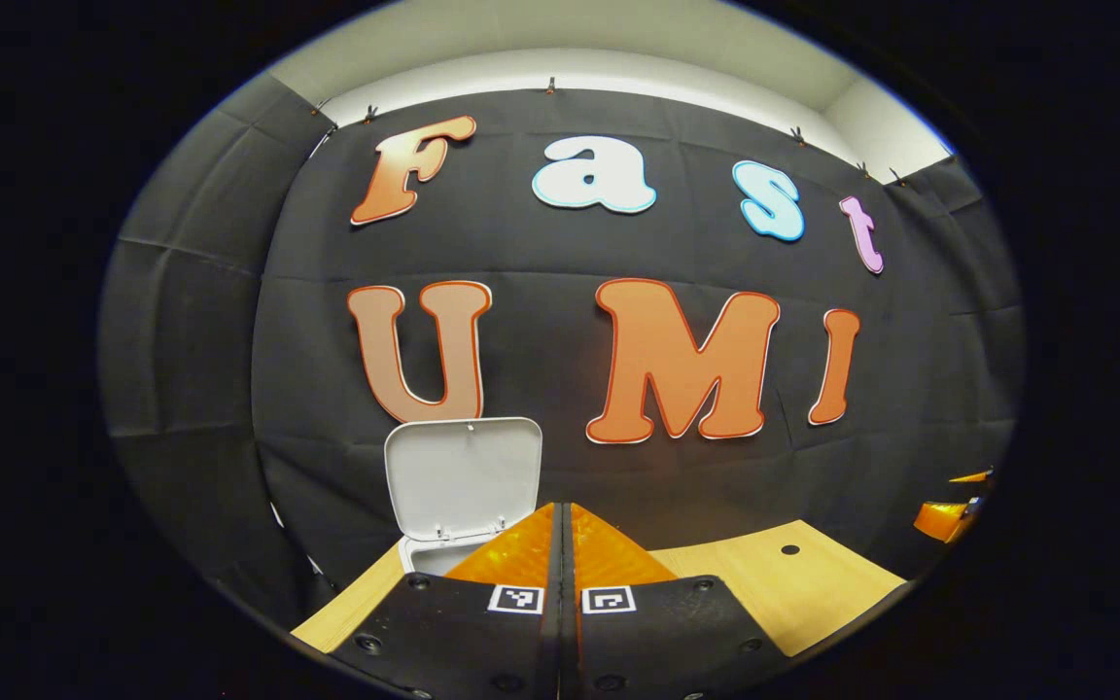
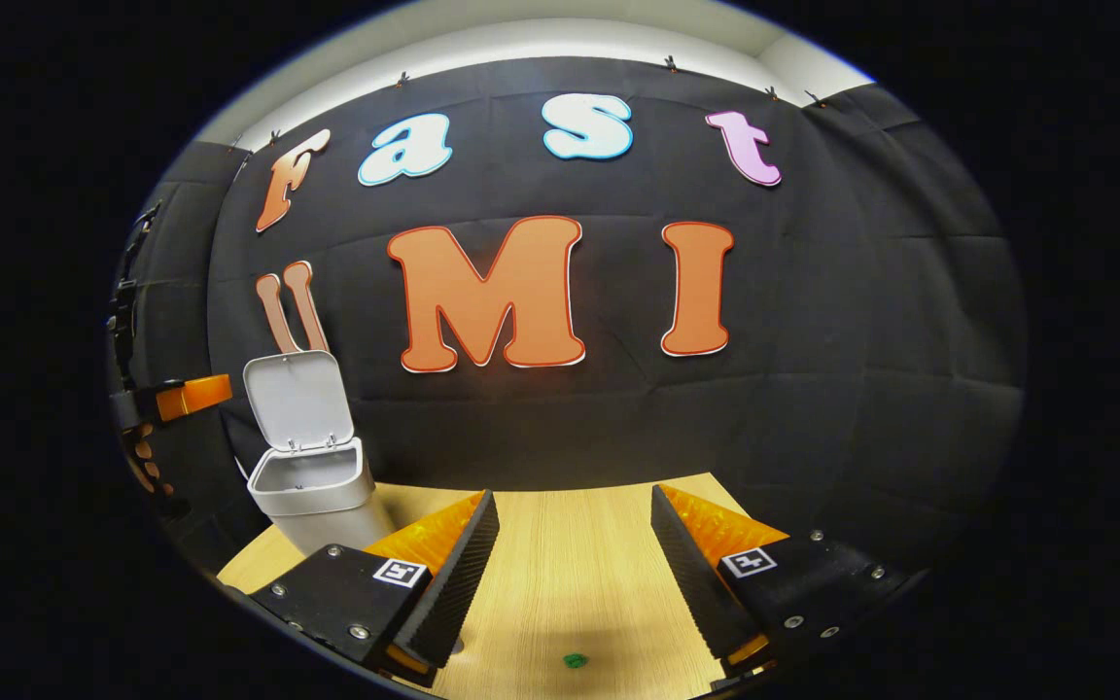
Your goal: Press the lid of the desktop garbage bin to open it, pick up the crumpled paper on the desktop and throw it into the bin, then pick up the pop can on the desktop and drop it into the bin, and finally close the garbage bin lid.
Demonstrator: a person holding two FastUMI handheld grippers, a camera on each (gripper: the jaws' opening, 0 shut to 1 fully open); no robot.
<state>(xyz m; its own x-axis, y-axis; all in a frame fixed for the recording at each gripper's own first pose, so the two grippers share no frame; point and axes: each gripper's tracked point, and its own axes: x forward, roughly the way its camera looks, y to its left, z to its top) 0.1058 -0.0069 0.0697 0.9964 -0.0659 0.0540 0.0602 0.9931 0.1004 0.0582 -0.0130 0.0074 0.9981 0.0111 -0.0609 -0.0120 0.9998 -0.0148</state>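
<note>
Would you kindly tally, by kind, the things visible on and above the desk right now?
Bins: 1, the bin with its lid raised.
Grippers: 2, the left gripper with jaws together, the right gripper with jaws apart.
Desks: 1, the desk.
Small green bits: 1, a green bit on the desk.
Total: 5.

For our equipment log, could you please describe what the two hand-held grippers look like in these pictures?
Each tool has a black body studded with small round screws and two wedge-shaped fingers. On the left tool a square black-and-white marker sits at the base of each finger. The right tool carries the same markers, and its fingers have finely ribbed inner faces. I see no cables or sleeves.
</note>
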